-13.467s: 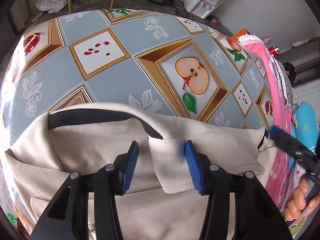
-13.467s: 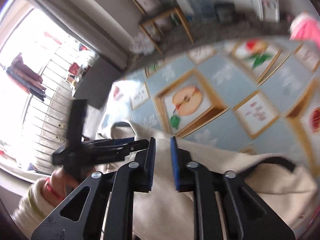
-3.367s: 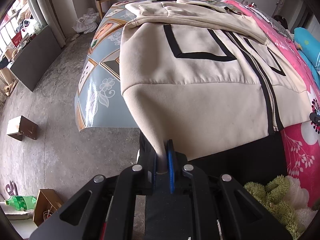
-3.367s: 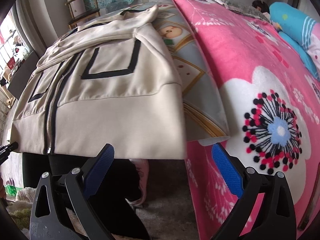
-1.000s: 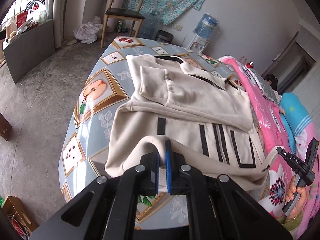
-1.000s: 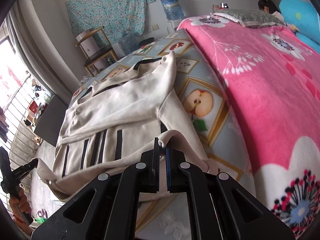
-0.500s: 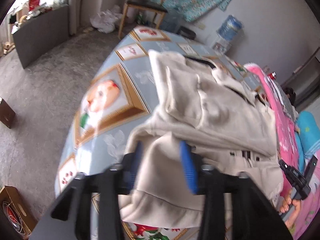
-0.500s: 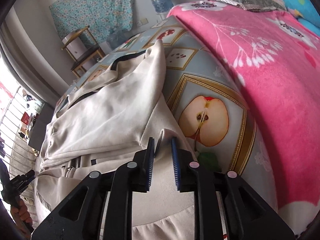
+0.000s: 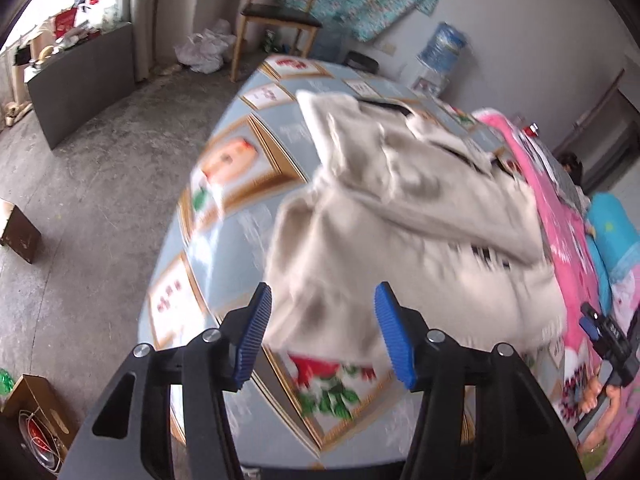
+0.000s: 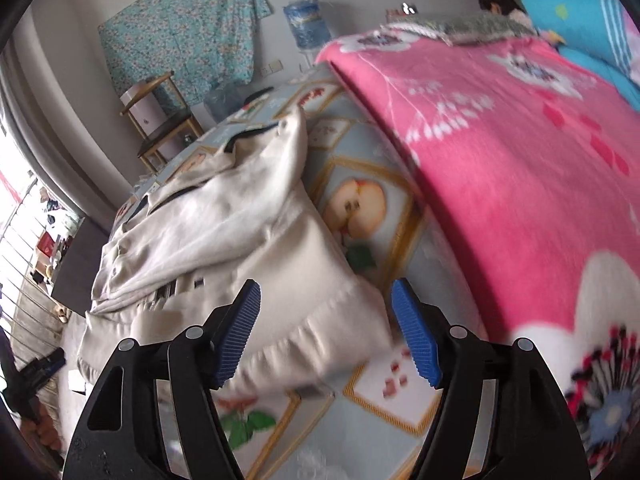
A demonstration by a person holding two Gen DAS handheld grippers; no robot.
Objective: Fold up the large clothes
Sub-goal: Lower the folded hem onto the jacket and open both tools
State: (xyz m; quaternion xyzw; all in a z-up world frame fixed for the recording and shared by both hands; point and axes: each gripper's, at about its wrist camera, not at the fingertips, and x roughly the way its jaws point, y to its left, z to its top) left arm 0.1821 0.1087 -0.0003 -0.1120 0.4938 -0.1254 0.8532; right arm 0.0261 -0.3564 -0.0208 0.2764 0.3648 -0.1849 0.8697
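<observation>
A cream jacket with black stripes [image 9: 400,216] lies folded on the fruit-patterned tablecloth [image 9: 224,184]; its lower half is laid over the upper half. It also shows in the right wrist view [image 10: 224,248]. My left gripper [image 9: 322,334] is open and empty, just short of the jacket's near fold at its left side. My right gripper [image 10: 326,332] is open and empty over the jacket's hem at the right corner. The other gripper shows at the right edge of the left wrist view [image 9: 608,336].
A pink flowered blanket [image 10: 500,152] covers the surface to the right of the tablecloth. A wooden chair [image 9: 276,20] and water bottle [image 9: 444,46] stand beyond the table. Cardboard boxes [image 9: 20,232] lie on the concrete floor at left.
Both grippers carried the jacket's hem up over its upper half, then opened and let it go. They have drawn back a little from the folded jacket.
</observation>
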